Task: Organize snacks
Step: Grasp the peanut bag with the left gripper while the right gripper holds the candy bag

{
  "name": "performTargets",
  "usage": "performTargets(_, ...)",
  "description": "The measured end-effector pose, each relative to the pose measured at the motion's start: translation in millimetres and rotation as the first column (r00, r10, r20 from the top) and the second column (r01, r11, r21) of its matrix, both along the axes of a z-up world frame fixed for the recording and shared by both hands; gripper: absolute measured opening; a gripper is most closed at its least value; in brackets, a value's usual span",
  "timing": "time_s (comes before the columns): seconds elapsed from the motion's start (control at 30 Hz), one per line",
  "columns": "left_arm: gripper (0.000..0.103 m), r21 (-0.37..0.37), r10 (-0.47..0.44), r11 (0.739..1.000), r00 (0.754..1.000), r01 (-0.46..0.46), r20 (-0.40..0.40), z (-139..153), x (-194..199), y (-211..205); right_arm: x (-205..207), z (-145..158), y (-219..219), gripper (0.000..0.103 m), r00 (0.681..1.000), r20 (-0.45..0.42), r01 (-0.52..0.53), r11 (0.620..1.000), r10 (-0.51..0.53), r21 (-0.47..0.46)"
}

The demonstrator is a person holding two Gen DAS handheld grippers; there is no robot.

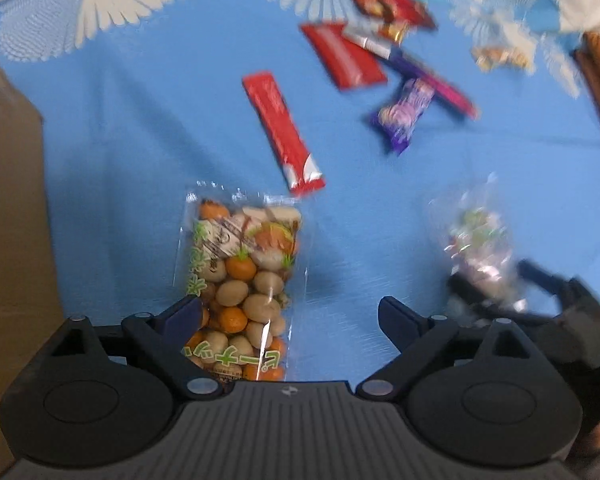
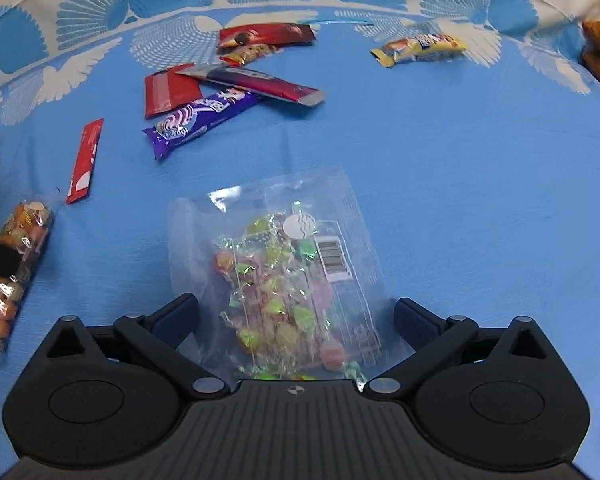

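A clear bag of orange and beige coated nuts lies on the blue cloth, between the fingers of my open left gripper, nearer the left finger. It also shows in the right wrist view. A clear bag of wrapped candies lies between the wide-open fingers of my right gripper; it is blurred in the left wrist view. Neither bag is clamped.
Further off lie a thin red stick pack, a red packet, a purple biscuit pack, a dark maroon bar, a red chocolate pack and a yellow bar. A cardboard box wall stands at left.
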State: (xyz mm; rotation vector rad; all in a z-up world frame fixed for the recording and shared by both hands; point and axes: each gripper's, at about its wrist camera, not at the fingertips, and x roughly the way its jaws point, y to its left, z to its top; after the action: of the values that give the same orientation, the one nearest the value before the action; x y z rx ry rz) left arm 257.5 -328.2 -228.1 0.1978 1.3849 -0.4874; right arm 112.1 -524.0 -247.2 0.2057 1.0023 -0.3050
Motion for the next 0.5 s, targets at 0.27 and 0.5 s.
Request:
performTargets(0.27,0.103,0.151,0.009,0.988,0.999,-0.014,0.032,-30.5,6.1,-1.6,5.8,-2.2,-10.1,0.103,1.000,0.015,0.009,1.000,-0.009,0.017)
performTargets(0.5,0.058,0.134,0.039,0.990,0.995,-0.051,0.089,-12.0,3.2,-7.1,0.6,-2.5,-1.2,0.088,0.996,0.083,-0.030,0.999,0.034,-0.040)
